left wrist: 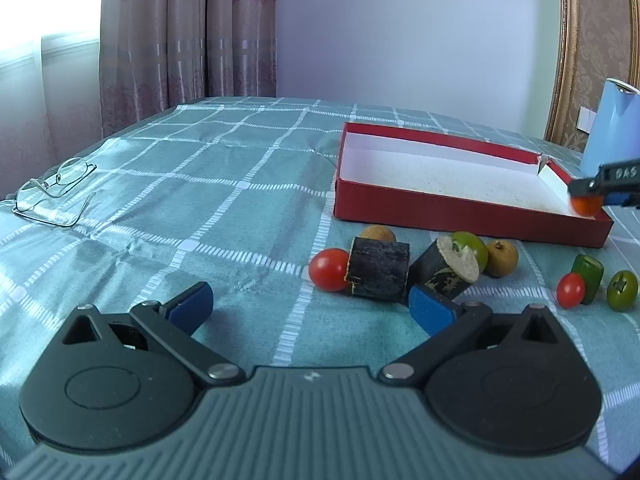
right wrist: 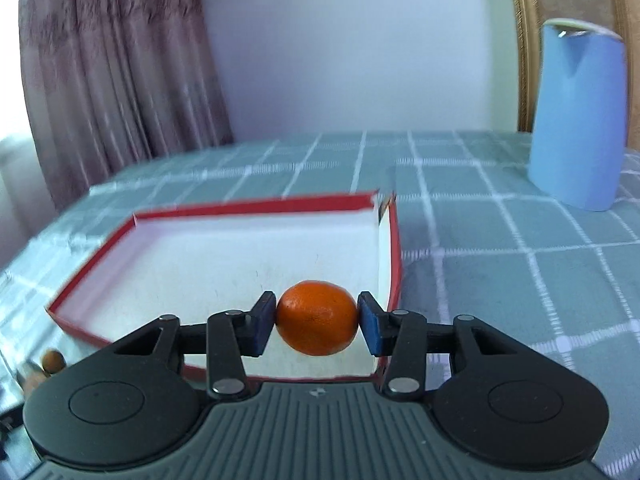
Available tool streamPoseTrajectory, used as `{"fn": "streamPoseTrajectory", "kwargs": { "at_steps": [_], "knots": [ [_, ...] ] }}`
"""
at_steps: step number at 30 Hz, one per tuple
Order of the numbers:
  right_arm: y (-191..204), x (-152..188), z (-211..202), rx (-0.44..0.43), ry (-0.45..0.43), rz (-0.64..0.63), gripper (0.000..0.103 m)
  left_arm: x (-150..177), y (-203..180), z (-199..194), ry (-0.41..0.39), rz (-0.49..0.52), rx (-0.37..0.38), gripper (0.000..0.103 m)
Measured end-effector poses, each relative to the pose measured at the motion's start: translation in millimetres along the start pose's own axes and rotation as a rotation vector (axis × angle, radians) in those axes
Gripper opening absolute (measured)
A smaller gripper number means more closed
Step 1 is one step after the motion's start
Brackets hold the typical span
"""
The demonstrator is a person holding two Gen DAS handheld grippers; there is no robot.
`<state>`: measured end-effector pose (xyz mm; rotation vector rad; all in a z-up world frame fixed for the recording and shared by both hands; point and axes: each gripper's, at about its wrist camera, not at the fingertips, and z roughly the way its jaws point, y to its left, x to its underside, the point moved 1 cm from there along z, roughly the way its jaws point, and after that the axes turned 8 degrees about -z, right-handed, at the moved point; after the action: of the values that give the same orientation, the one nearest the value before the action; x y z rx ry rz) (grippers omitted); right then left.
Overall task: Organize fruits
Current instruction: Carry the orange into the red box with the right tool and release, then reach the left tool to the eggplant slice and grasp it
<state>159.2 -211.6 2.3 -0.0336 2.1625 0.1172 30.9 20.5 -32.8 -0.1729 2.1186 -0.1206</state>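
Right gripper (right wrist: 317,317) angled down, clamping orange fruit (right wrist: 317,317) over red box (right wrist: 388,248). Left gripper (left wrist: 310,304) wide, empty. Left-edge fruits blurred.

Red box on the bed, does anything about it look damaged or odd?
Yes. The red box has a split far right corner: the walls gape apart there, and a torn flap sticks up. Otherwise it sits flat.

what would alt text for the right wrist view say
The right gripper holds a small orange fruit between its blue pads, over the near right corner of an open red box with a bare white inside. The box sits on a teal checked cloth, with a light blue jug at the back right.
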Motion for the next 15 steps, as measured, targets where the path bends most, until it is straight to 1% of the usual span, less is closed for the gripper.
{"fn": "streamPoseTrajectory", "kwargs": {
  "at_steps": [2,4,5,6,8,10,12,15],
  "knots": [
    [-2.5,3.0,-3.9,0.037,-0.018,0.006,0.049,-0.3,-0.3,0.4,0.0,0.001,0.0,0.103],
    [-9.2,6.6,-20.7,0.046,-0.082,0.034,0.052,-0.5,-0.4,0.4,0.0,0.0,0.001,0.103],
    [-13.4,10.4,-32.6,0.069,-0.124,0.045,0.058,-0.4,-0.3,0.4,0.001,0.0,0.002,0.103],
    [-18.0,16.1,-43.8,0.109,-0.16,0.051,0.065,-0.2,-0.3,0.2,0.0,-0.001,0.002,0.103],
    [-26.4,28.9,-60.2,0.196,-0.203,0.051,0.069,-0.2,-0.5,0.0,-0.004,0.0,0.01,0.103],
    [-35.0,42.9,-70.5,0.235,-0.208,0.056,0.07,-0.2,0.9,-2.4,-0.016,-0.008,0.03,0.103],
    [-42.0,53.4,-73.6,0.246,-0.192,0.076,0.07,1.3,4.2,-7.4,-0.04,-0.025,0.044,0.103],
    [-45.6,67.1,-72.8,0.263,-0.209,0.089,0.07,5.3,8.0,-18.6,-0.073,-0.004,0.051,0.103]
  ]
}}
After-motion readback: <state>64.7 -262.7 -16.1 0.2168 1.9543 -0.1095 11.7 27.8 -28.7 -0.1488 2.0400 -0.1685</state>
